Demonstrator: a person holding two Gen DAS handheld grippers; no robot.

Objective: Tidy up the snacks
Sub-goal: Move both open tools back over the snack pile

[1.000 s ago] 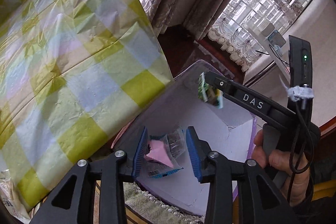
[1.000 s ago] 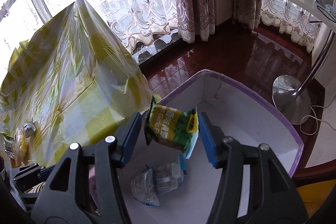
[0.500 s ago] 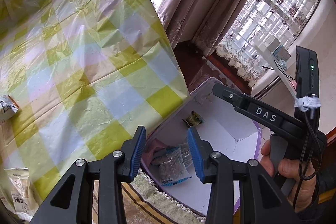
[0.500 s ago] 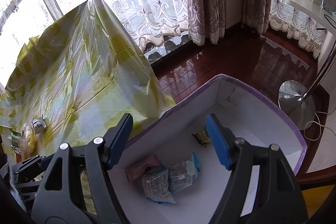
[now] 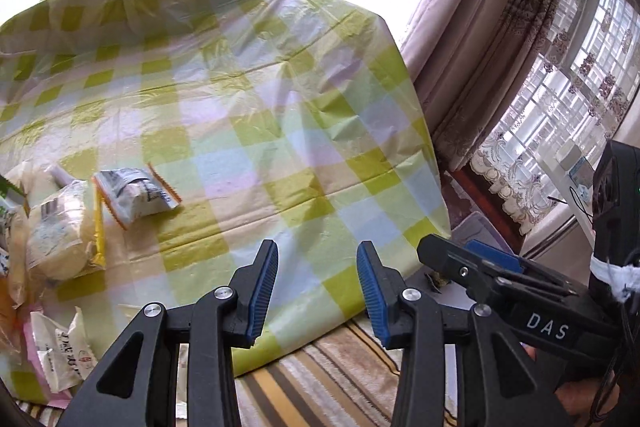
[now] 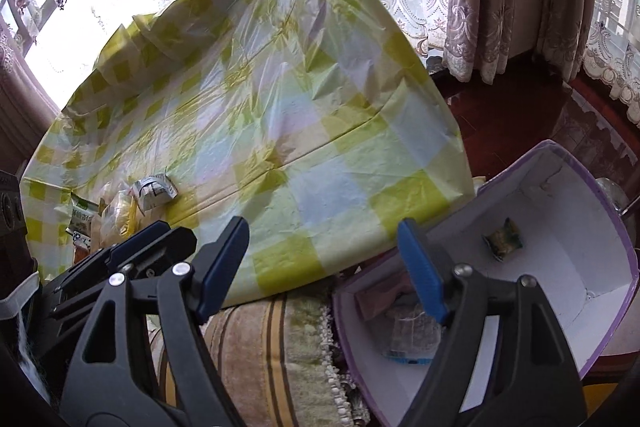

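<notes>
While my right gripper [image 6: 322, 263] opens its blue pads further, nothing lies between them; beyond the gap are only the checked tablecloth [image 6: 280, 131] and the striped cushion [image 6: 280, 347] below its edge. My left gripper [image 5: 316, 291] stands at a narrower gap, likewise empty, over the near edge of the same cloth.

Just right of my right gripper, partly behind its right finger, stands the purple-rimmed box [image 6: 608, 195] with a white interior. Inside it: a small green-yellow snack packet [image 6: 502, 243] alone toward the far wall, a pinkish packet [image 6: 380, 297] against the near wall, and a clear packet with a blue edge [image 6: 412, 339] beside the pinkish one, partly hidden by the finger.

Left of both grippers, on the cloth, lie the snacks not yet boxed: a silver packet with orange edges [image 5: 136, 193], a pale bag with a yellow strip [image 5: 60, 231] just beside it, and a white packet [image 5: 64, 351] nearer me. From the left wrist view only a sliver of the box is visible, behind my right gripper.

Compared with a second earlier: the green-yellow packet, then between my right pads above the box, now rests on the box floor. Both grippers, then over the box, now face the table, and the loose snacks have come into view.
</notes>
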